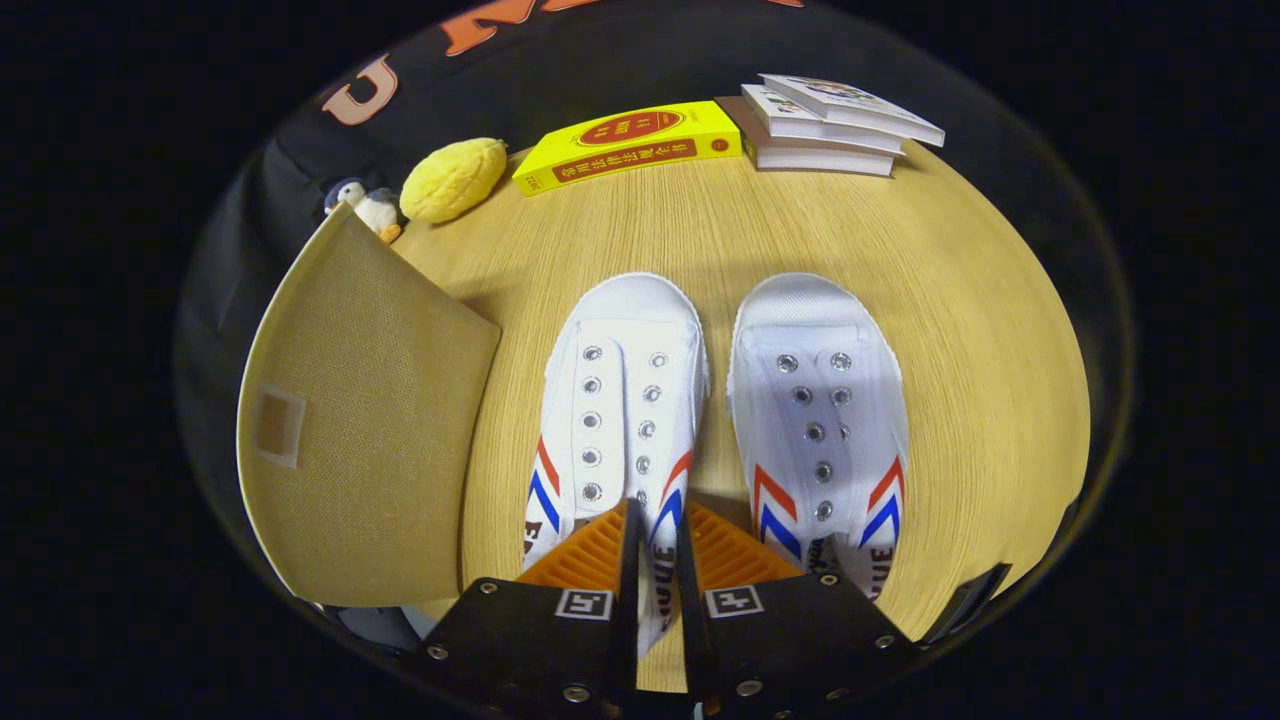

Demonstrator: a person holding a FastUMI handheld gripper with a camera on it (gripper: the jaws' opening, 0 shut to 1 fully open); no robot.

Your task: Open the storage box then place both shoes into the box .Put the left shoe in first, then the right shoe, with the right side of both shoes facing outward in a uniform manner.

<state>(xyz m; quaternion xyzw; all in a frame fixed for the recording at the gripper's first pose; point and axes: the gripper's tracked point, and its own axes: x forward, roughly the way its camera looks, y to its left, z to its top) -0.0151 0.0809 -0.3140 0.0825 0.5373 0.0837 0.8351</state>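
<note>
Two white canvas shoes with red and blue chevrons stand side by side on the wooden table (pixel 980 330), toes pointing away from me. The left shoe (pixel 620 400) lies just ahead of my fingers, and the right shoe (pixel 818 400) is beside it to the right. My gripper (pixel 655 520) is nearly closed, with the left shoe's right side wall pinched between the two fingers near the heel end. The tan woven storage box (pixel 370 420) stands left of the shoes. It shows one broad fabric panel with a small patch, and its inside is hidden.
Beyond the shoes at the table's far edge lie a yellow book (pixel 630 145) and a stack of three books (pixel 830 125). A yellow plush (pixel 455 178) and a small penguin toy (pixel 368 207) sit behind the box. Bare tabletop lies between the shoes and the books.
</note>
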